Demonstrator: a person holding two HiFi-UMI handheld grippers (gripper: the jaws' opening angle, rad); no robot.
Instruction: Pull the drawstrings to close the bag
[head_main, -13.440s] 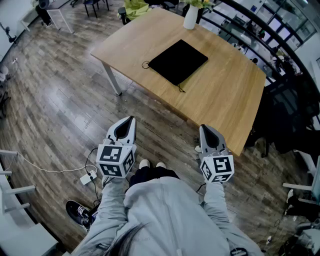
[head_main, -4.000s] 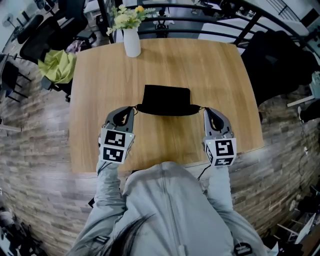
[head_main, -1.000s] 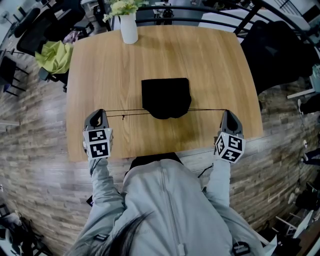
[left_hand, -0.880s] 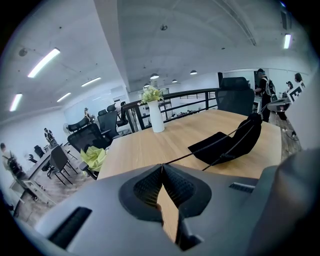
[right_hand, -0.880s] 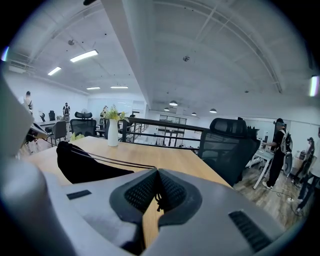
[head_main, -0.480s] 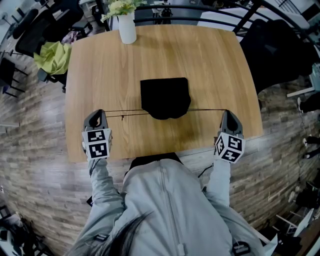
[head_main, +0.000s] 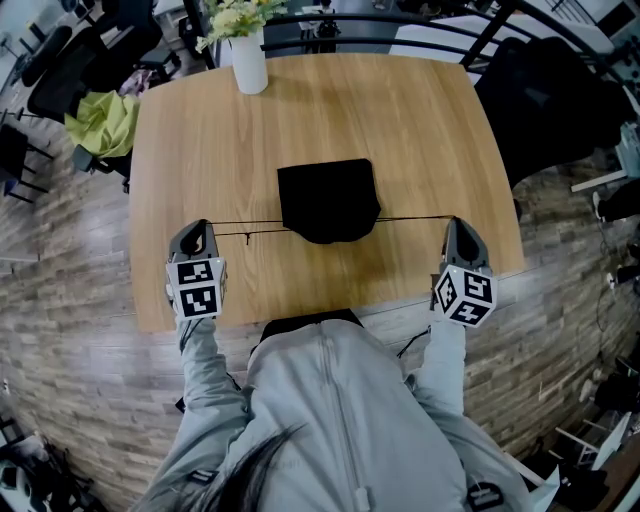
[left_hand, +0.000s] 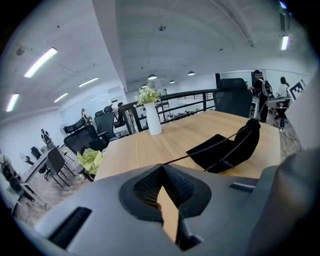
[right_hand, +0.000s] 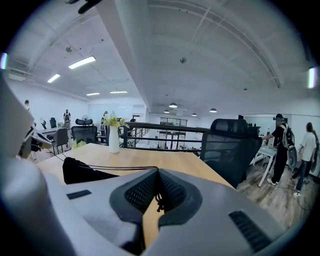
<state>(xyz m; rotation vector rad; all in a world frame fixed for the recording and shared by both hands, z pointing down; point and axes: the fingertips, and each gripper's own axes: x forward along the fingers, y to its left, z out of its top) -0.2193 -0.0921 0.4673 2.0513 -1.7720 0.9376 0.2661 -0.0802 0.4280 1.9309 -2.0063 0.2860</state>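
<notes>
Black bag (head_main: 328, 200): lies near the middle of the wooden table (head_main: 410, 120), with its mouth toward you. The mouth is gathered into a rounded, puckered edge.
Left drawstring (head_main: 255, 223): runs taut from the mouth's left side to your left gripper (head_main: 196, 229). A short tail hangs from it partway along.
Right drawstring (head_main: 415, 218): runs taut from the mouth's right side to your right gripper (head_main: 456, 226).
Left jaws: pressed together on the cord, with nothing else between the pads.
Right jaws: pinched on the cord, with its knotted end showing just behind the pads.
Gripper positions: both are over the table's near edge, well apart, with the bag between them. The 2 cords form almost 1 straight line.
Progress: the mouth looks nearly or fully cinched, so little travel is likely left.
Risk 1, slip: a thin cord under high tension can slide through the pads. Pulling harder would cause this.
Risk 2, drag: if 1 hand pulls more than the other, the light bag will likely slide sideways instead of tightening.
Risk 3, lift: raising either hand would probably tip the mouth off the table.
Risk 4, rebound: releasing while taut may let the mouth loosen.
White vase (head_main: 248, 66): stands at the far edge, well apart from the bag.
</notes>
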